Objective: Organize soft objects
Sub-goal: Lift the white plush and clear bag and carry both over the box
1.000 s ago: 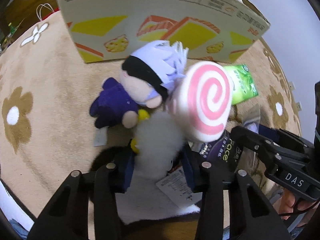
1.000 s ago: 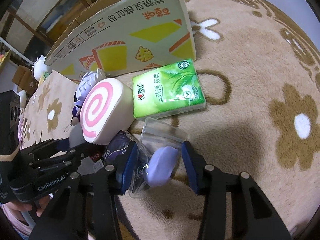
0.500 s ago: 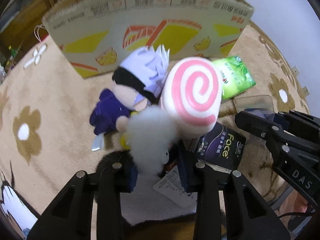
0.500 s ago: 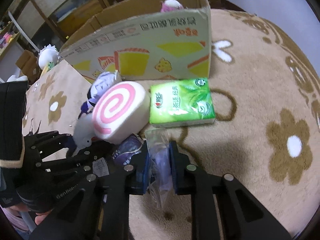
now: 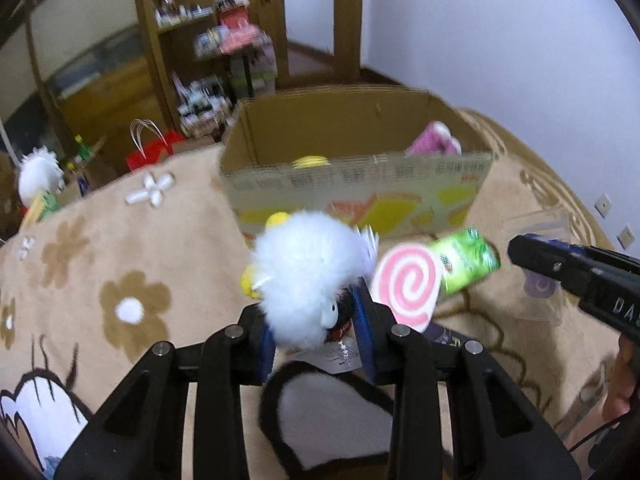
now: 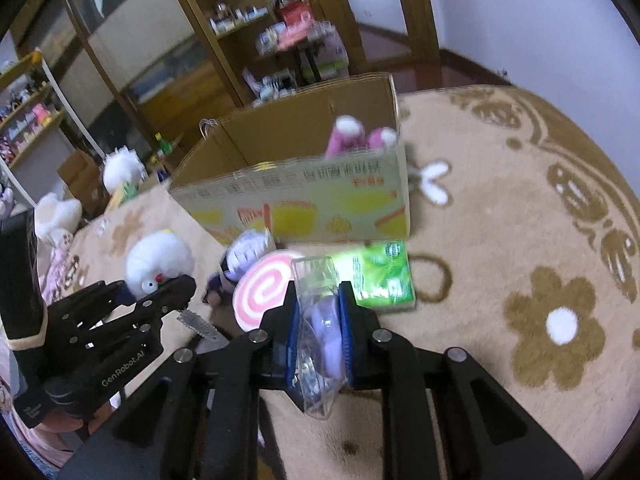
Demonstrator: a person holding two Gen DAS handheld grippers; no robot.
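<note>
Indoor light was dim and even, with soft shadows. Motion blur smeared the cardboard box (image 5: 352,184) and shelves (image 6: 280,40) toward 12 o'clock. Fisheye bending curved the rug (image 6: 540,240); corners went black.

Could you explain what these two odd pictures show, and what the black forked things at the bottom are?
Those are hand-held grippers, one in each of a person's hands, each with a fisheye camera looking along its jaws. One picture is from the left gripper, shut on a fluffy white plush; the other is from the right gripper, shut on a clear bag holding a lilac soft item. Each view also catches the other gripper at its edge. On the flowered beige rug lie a pink swirl cushion, a green tissue pack and a purple-clad doll. Behind stands an open cardboard box with a pink toy inside.
</note>
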